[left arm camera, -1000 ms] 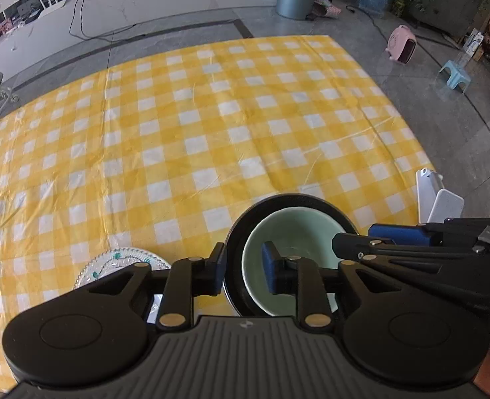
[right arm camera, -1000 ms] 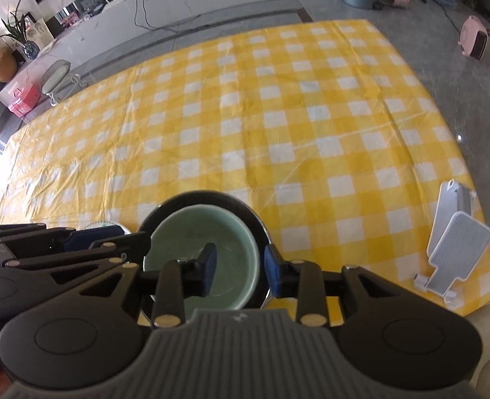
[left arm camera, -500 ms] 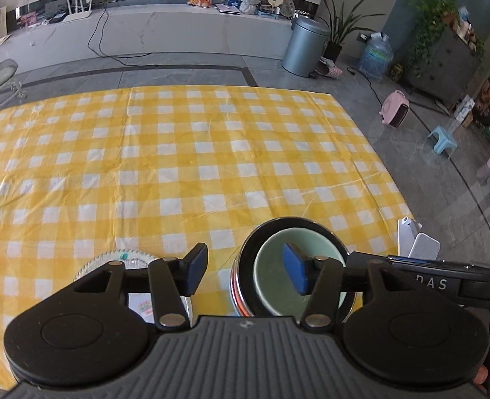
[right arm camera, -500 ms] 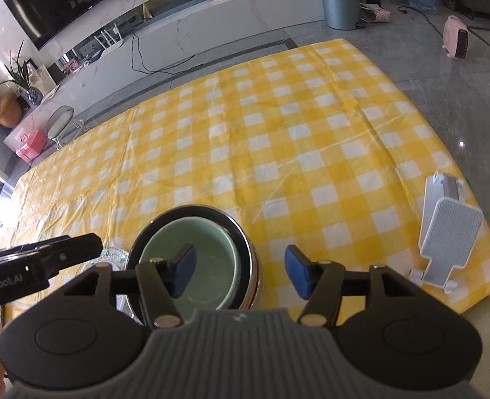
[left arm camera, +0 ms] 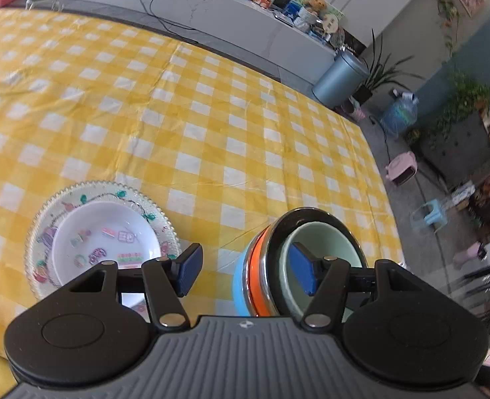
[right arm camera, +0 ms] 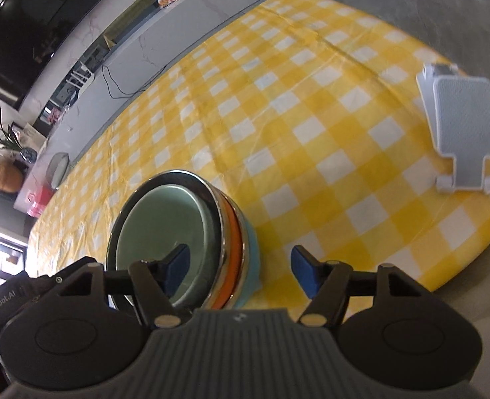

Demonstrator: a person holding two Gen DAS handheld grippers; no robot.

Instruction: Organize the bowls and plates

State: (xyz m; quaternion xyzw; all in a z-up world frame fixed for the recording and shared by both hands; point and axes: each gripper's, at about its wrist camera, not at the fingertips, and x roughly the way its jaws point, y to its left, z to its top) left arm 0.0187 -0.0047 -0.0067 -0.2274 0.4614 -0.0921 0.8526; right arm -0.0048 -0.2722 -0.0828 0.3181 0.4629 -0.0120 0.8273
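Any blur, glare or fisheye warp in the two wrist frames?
Left wrist: tablecloth checks smear at far left, bowl stack sharp, room lines bow. Right wrist: white stand slightly blurred, strong tilt and curvature, glint on the stack's metal rim.

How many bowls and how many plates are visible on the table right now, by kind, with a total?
Bowls: 4, nested in one stack: green bowl, steel bowl, orange bowl, blue bowl.
Plates: 2, stacked: white plate with stickers on the patterned plate.
Total: 6
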